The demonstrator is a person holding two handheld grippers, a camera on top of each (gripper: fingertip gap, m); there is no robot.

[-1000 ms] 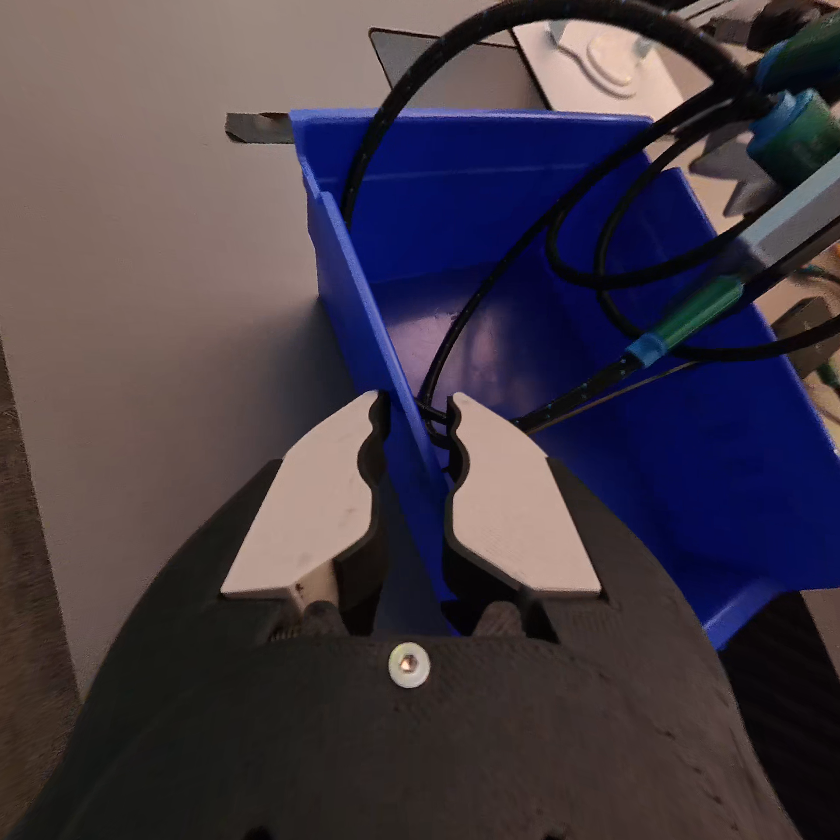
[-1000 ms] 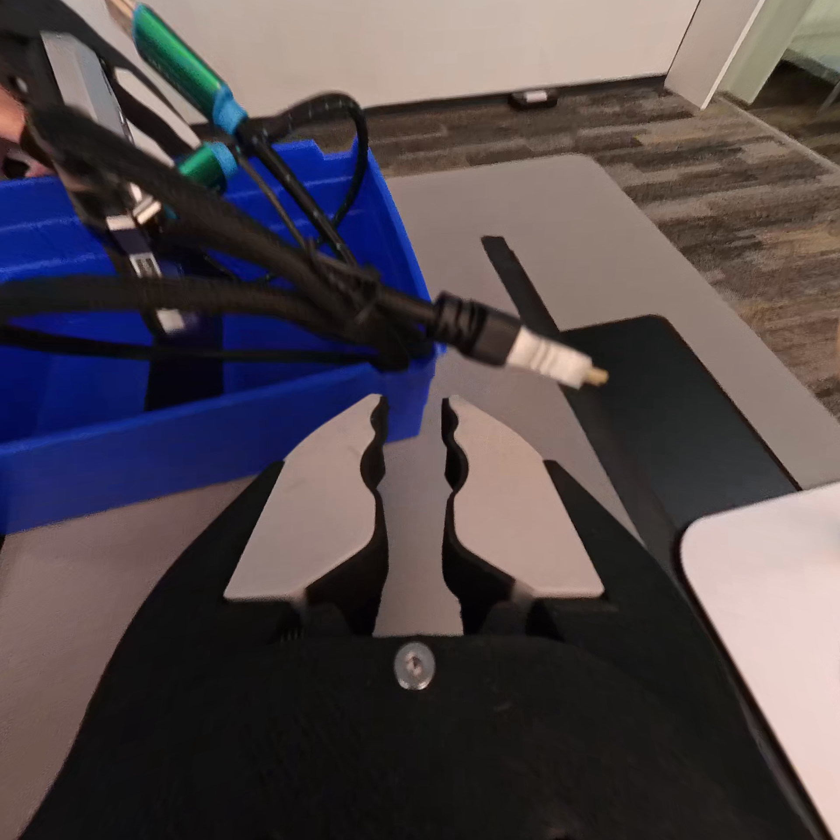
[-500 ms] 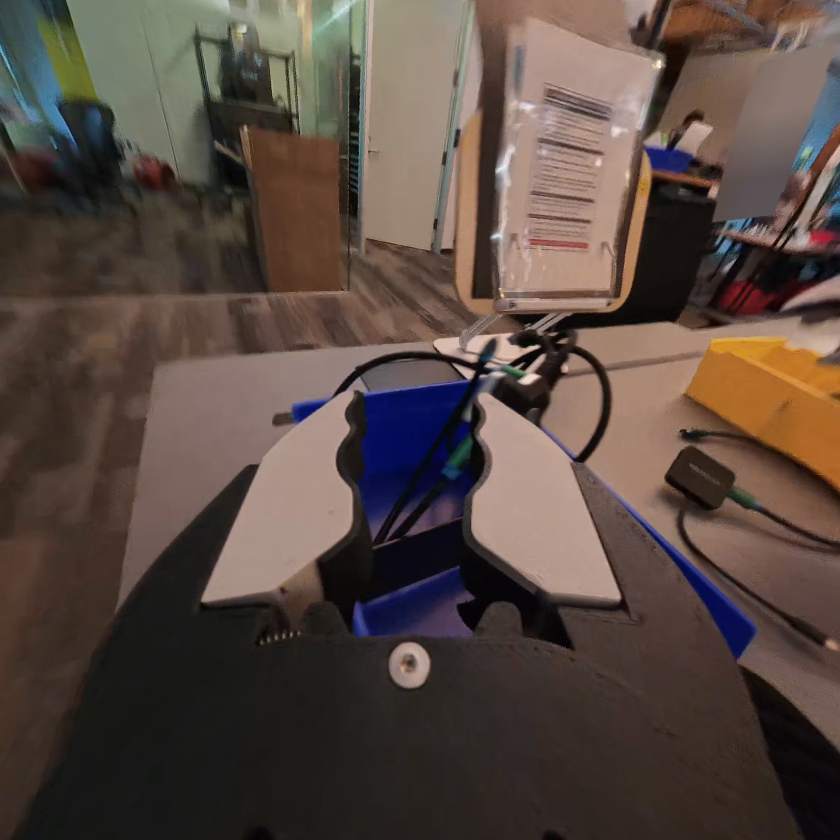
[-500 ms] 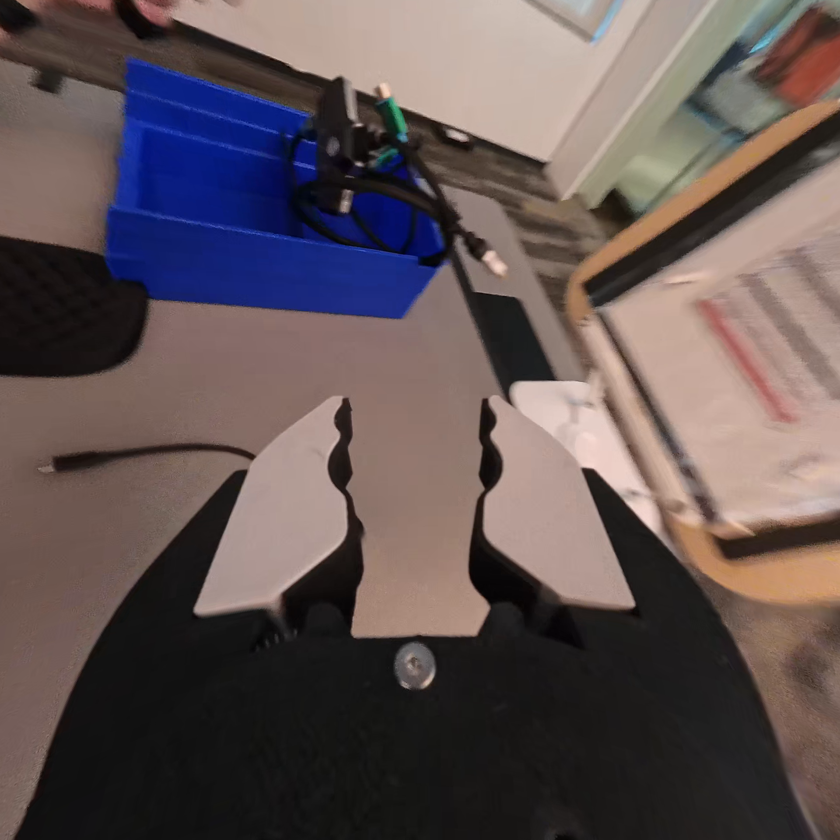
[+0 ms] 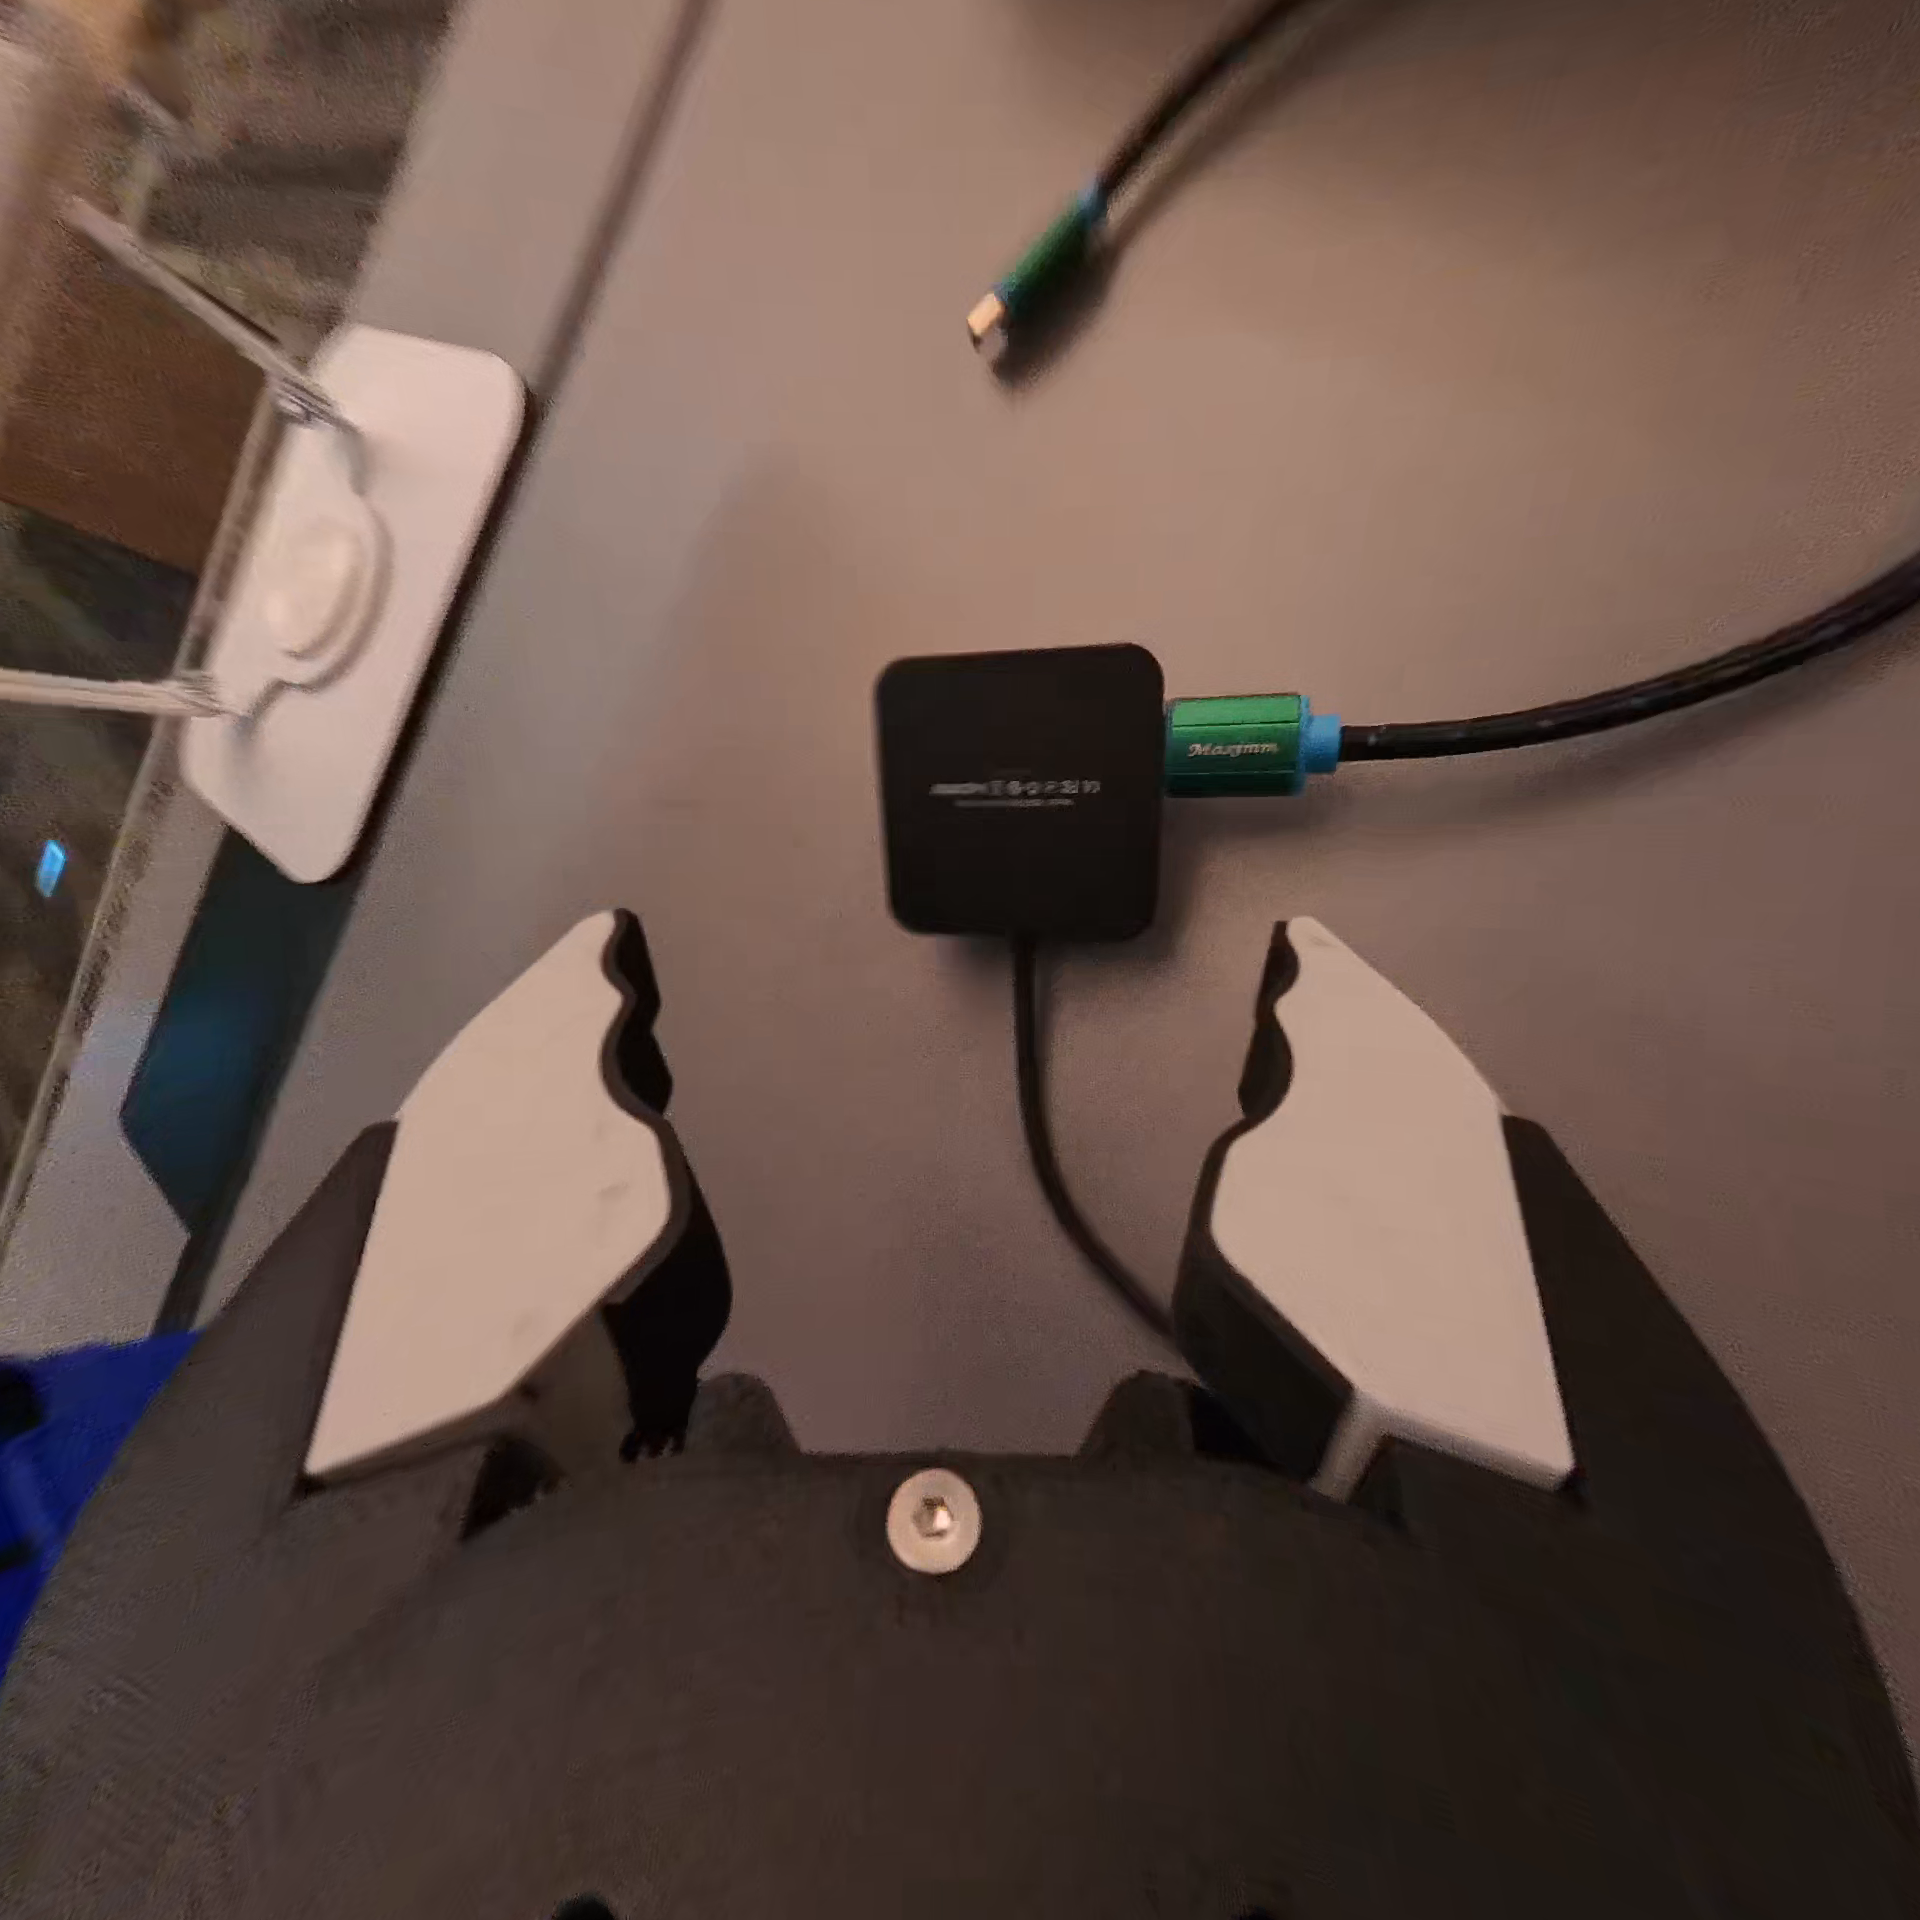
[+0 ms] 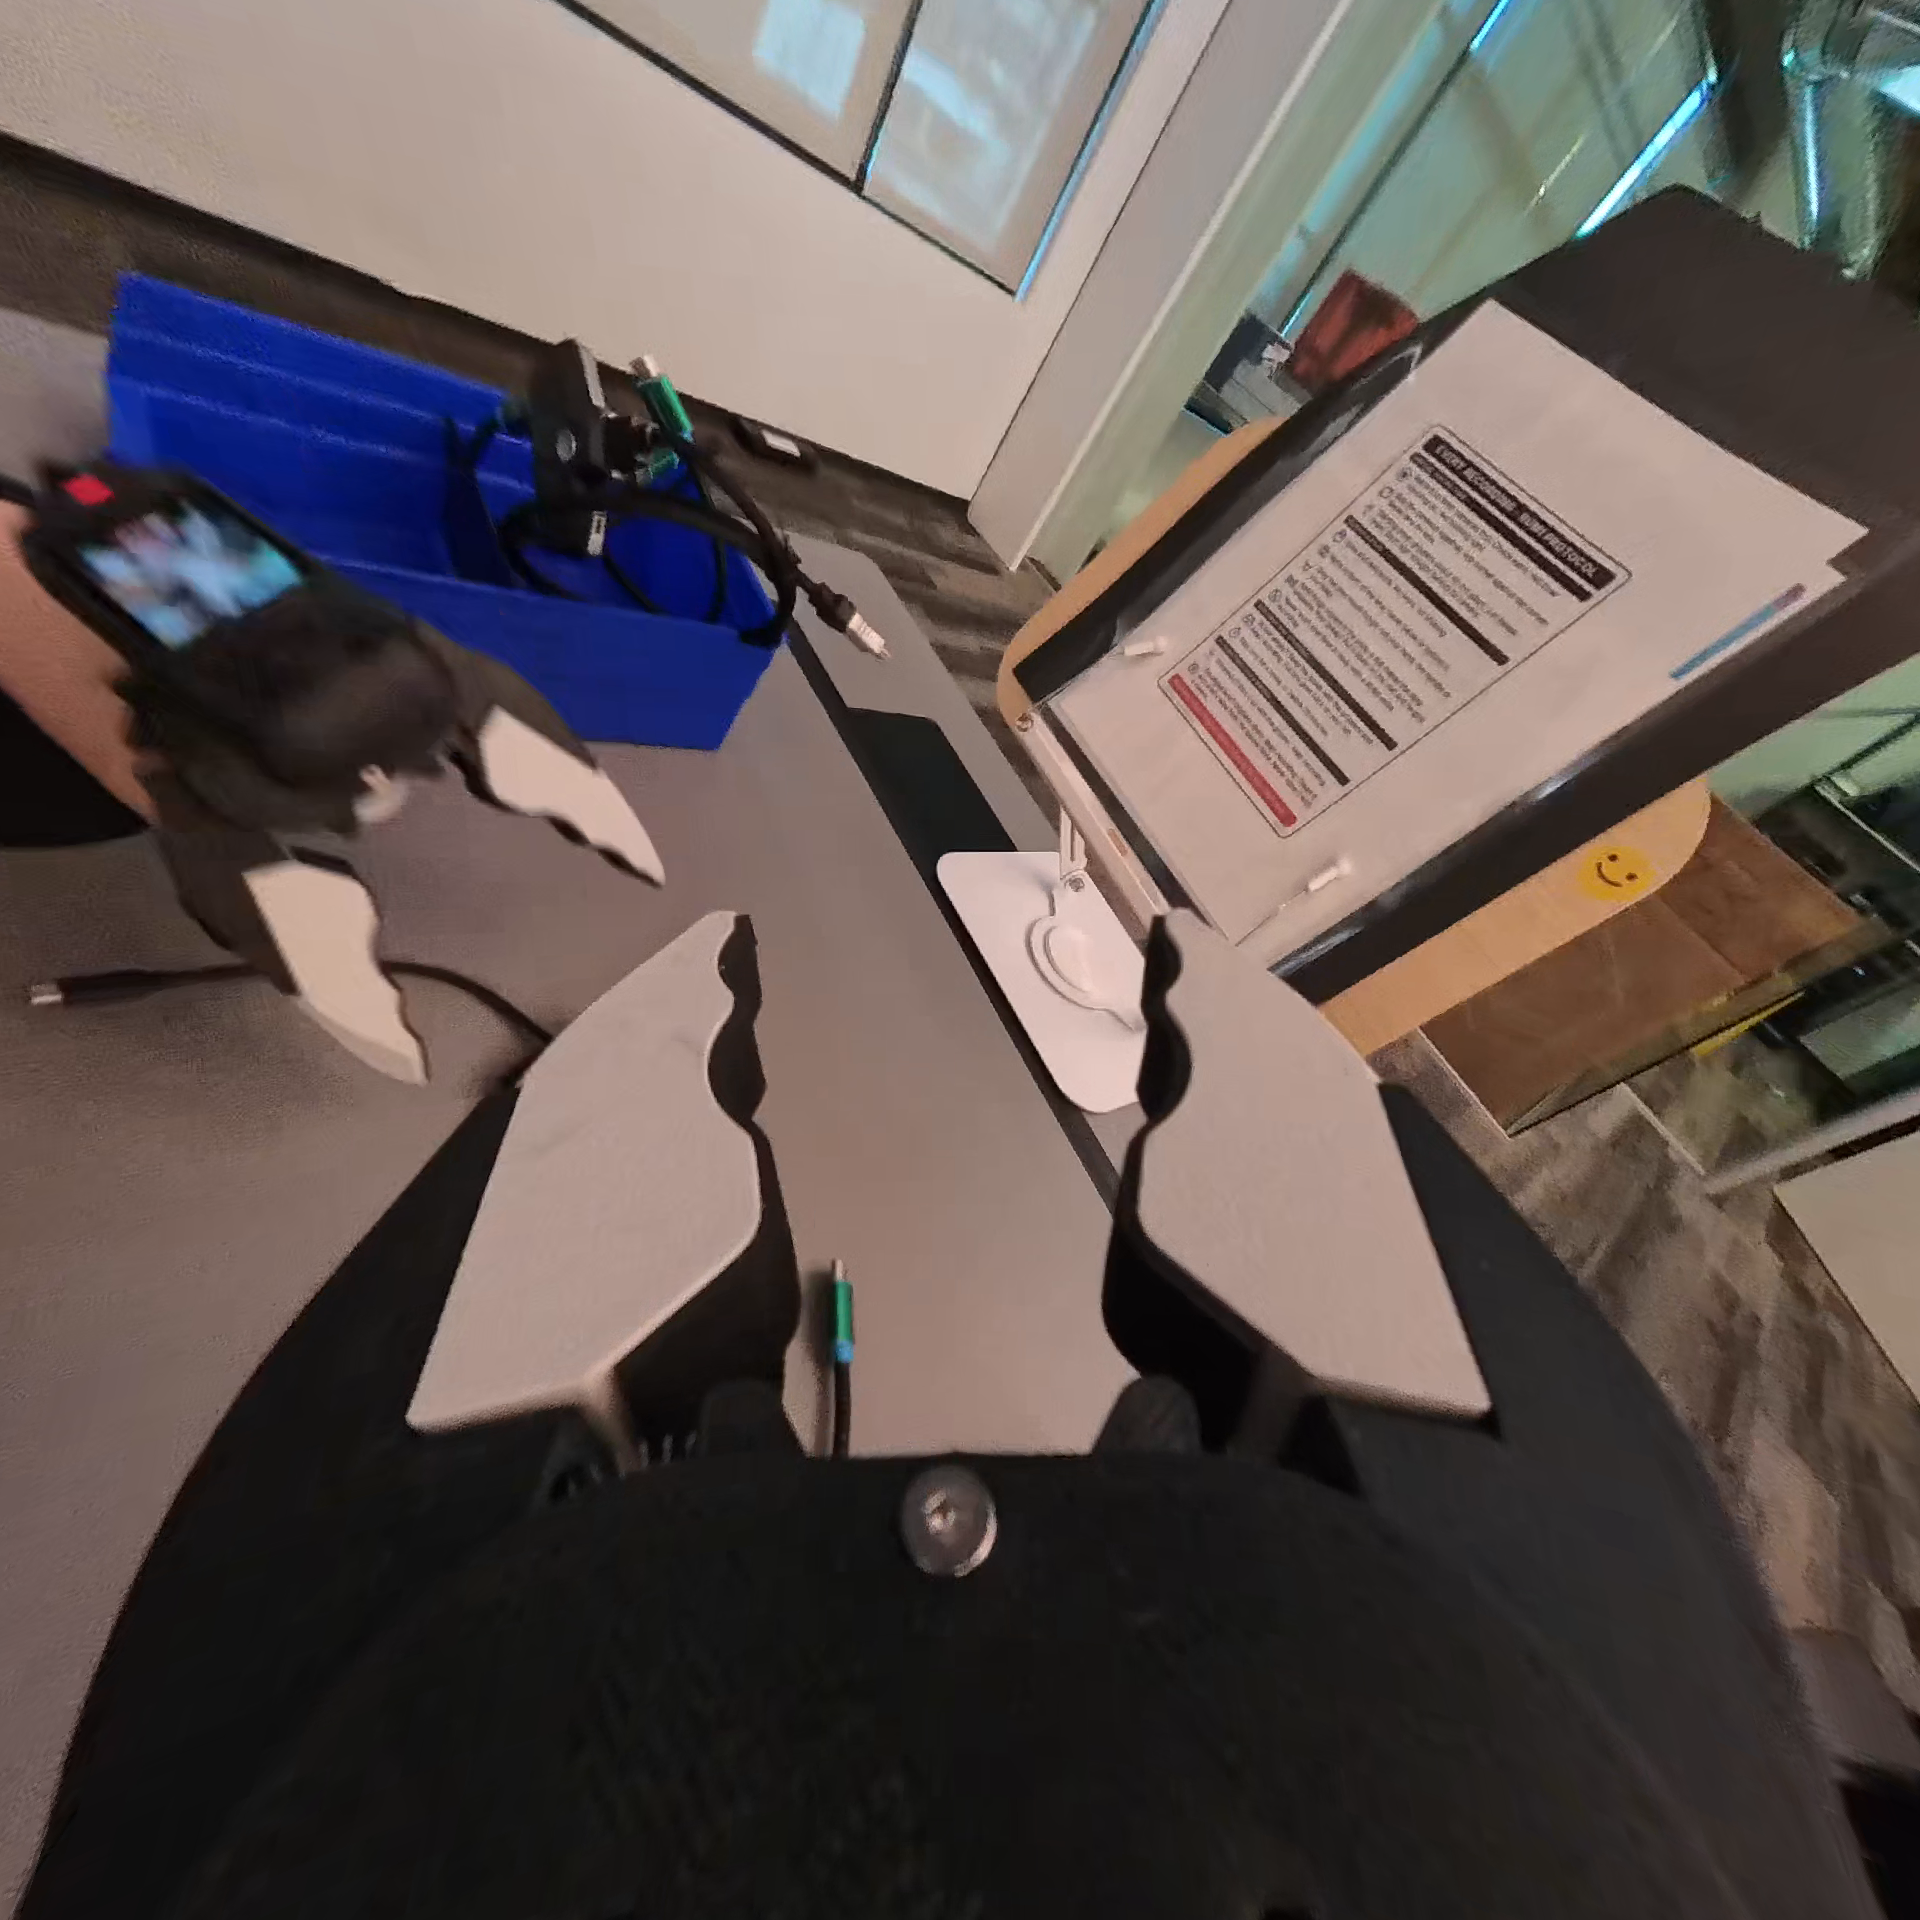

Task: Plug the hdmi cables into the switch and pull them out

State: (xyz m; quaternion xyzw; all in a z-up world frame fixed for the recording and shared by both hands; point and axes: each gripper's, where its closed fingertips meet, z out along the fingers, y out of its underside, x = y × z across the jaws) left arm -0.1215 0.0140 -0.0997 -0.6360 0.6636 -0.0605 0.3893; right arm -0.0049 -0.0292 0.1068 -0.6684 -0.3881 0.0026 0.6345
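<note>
Switch [image 5: 1020,788], a small flat black box, lies on the grey table [image 5: 1455,499] just ahead of my left gripper [image 5: 951,940], whose jaws stand wide apart and hold nothing. I judge the box light and apt to slide, so it should be pinned by its side edges. One green plug [image 5: 1236,746] is seated in its 3 o'clock side, long axis running 9 to 3, its stiff black cable trailing off toward 3. A thin lead leaves the box at 6 o'clock, passing between my jaws. The loose green plug [image 5: 1039,275] lies well apart at 12 o'clock, tip toward 7; its hard shell is the place to grip. My right gripper [image 6: 940,940] is also wide open and empty, above that plug.
</note>
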